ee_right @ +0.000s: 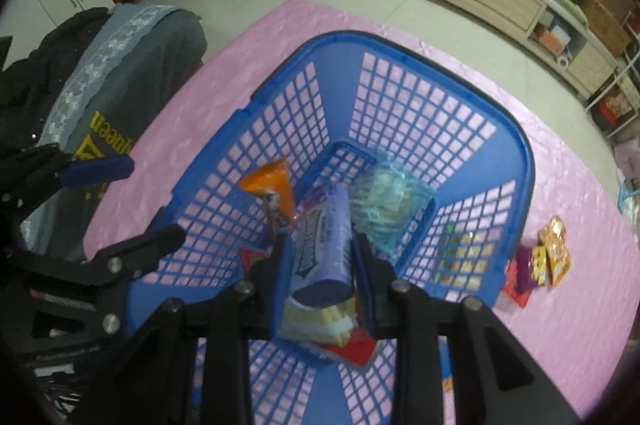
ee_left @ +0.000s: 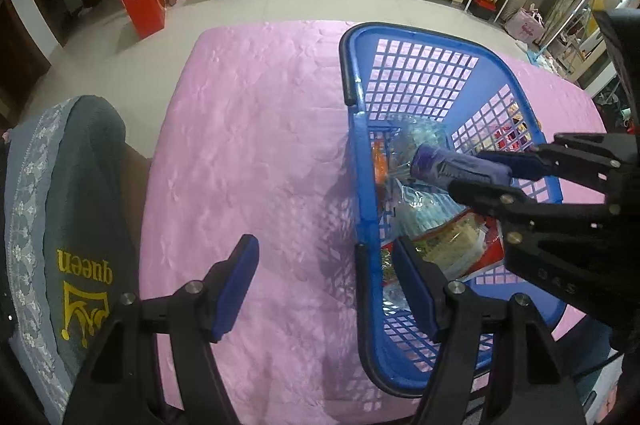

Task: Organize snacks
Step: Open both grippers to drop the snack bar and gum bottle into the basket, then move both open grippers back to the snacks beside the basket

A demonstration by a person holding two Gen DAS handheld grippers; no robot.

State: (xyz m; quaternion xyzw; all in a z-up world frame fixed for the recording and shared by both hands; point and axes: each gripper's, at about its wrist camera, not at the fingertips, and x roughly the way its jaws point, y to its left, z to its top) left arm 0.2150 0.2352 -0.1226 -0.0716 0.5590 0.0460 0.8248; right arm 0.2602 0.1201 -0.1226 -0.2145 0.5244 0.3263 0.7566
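Gripping a purple tube (ee_right: 322, 249) of snacks across its middle, the right gripper (ee_right: 320, 265) holds it over the blue lattice basket (ee_right: 420, 113), above crinkly soft packets; the stiff, smooth cylinder looks light but may slip. The left gripper (ee_left: 324, 289) hangs wide open, empty, at the basket's rim over the pink quilted surface (ee_left: 248, 145)

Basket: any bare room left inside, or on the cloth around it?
The basket has bare floor at its far end; the near end is crowded with packets. The pink cloth is bare between basket and chair. Loose snacks sit on its other side.
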